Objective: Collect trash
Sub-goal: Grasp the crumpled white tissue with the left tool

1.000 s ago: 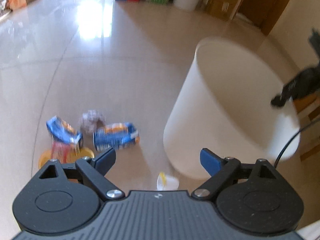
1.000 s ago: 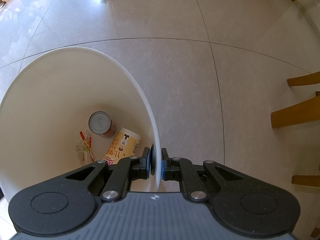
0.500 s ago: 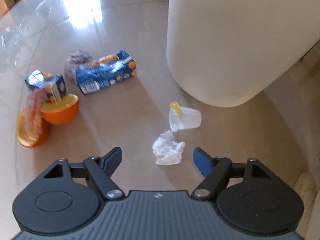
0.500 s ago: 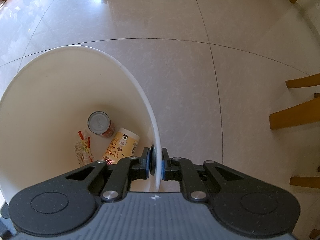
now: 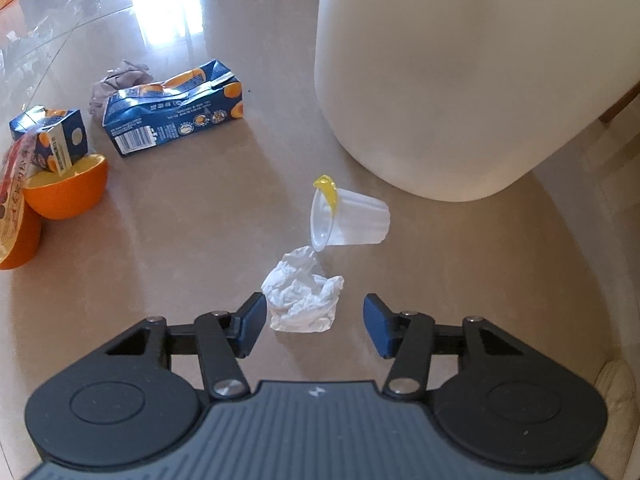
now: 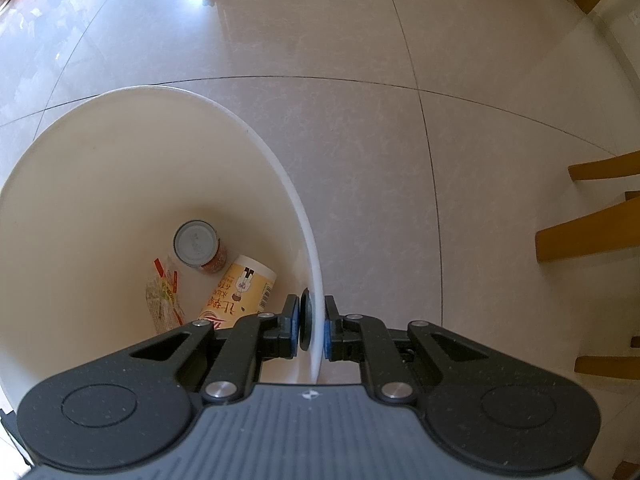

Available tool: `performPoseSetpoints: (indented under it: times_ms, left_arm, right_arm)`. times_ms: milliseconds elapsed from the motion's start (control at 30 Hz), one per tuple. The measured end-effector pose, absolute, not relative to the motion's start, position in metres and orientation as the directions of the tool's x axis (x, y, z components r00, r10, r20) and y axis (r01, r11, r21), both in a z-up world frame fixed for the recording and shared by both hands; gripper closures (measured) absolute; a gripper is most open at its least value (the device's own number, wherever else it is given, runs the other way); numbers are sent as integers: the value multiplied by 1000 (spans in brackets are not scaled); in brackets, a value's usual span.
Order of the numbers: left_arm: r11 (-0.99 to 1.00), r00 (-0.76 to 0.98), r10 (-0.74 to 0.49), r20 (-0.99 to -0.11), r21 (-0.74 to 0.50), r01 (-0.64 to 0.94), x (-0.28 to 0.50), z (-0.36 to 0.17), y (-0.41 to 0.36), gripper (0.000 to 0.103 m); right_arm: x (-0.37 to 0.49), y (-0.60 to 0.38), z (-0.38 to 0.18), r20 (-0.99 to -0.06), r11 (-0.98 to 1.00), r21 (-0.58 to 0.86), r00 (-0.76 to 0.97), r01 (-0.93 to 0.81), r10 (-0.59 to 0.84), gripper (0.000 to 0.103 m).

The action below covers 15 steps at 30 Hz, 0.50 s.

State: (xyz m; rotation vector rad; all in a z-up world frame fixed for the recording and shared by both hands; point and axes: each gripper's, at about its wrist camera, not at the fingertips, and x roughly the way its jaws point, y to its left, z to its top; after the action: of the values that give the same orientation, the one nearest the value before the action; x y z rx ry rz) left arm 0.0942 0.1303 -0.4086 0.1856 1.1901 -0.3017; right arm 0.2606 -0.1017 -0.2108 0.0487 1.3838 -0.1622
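Observation:
A crumpled white tissue (image 5: 301, 298) lies on the floor between the jaws of my left gripper (image 5: 315, 326). The jaws are closing on it; the left pad is at the tissue's edge and the right pad stands clear of it. A clear plastic cup (image 5: 349, 221) with a yellow tab lies on its side just beyond. The white bin (image 5: 460, 80) stands behind it. In the right wrist view my right gripper (image 6: 311, 330) is shut on the bin's rim (image 6: 308, 240). Inside the bin lie a can (image 6: 199, 246), a paper cup (image 6: 240, 294) and a wrapper (image 6: 164, 298).
To the left on the floor lie a blue juice carton (image 5: 174, 106), a grey paper wad (image 5: 118, 80), a small blue carton (image 5: 52, 138) and two orange halves (image 5: 66, 192). Wooden chair legs (image 6: 592, 232) stand right of the bin.
My left gripper came down from above the bin to the floor and its jaws narrowed around the white tissue. The right gripper kept still on the bin's rim.

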Motion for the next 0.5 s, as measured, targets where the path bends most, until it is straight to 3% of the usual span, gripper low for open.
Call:
performPoseSetpoints:
  times_ms: [500]
  left_arm:
    - [945, 335, -67, -940, 48, 325, 112, -430, 126, 59]
  right_arm:
    - [260, -102, -211, -980, 987, -64, 180, 145, -89, 89]
